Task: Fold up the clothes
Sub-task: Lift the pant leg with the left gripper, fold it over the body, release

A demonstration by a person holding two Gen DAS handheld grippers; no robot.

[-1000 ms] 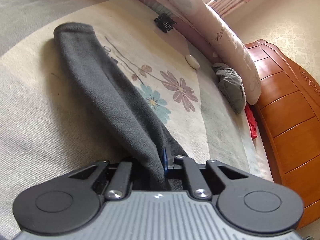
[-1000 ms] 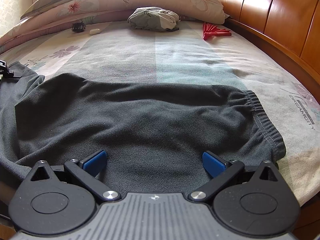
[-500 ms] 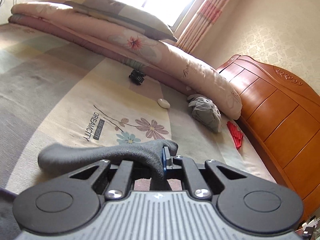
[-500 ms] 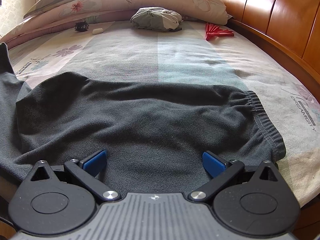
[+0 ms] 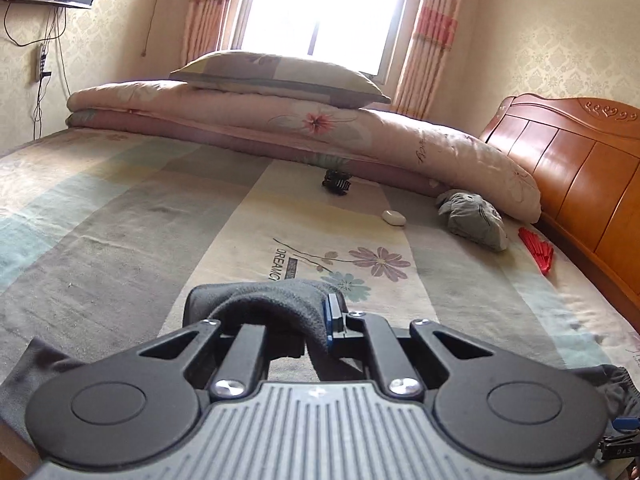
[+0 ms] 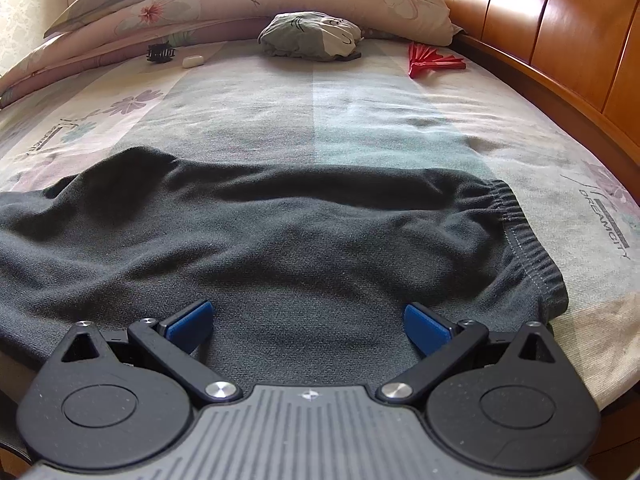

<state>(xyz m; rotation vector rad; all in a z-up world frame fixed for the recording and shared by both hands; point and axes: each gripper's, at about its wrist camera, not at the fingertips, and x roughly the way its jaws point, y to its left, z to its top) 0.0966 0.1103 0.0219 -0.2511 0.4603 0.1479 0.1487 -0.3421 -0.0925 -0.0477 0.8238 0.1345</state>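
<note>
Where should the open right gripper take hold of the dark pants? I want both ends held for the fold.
Grip the elastic waistband at the dark pants' right end: it is a thick gathered edge lying flat on the bed sheet. The right gripper would probably do best coming in from the right, low, jaws straddling that edge.

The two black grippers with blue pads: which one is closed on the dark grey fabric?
The left gripper: its jaws pinch a fold of the dark grey trousers. The right gripper has its jaws wide apart over the fabric.
</note>
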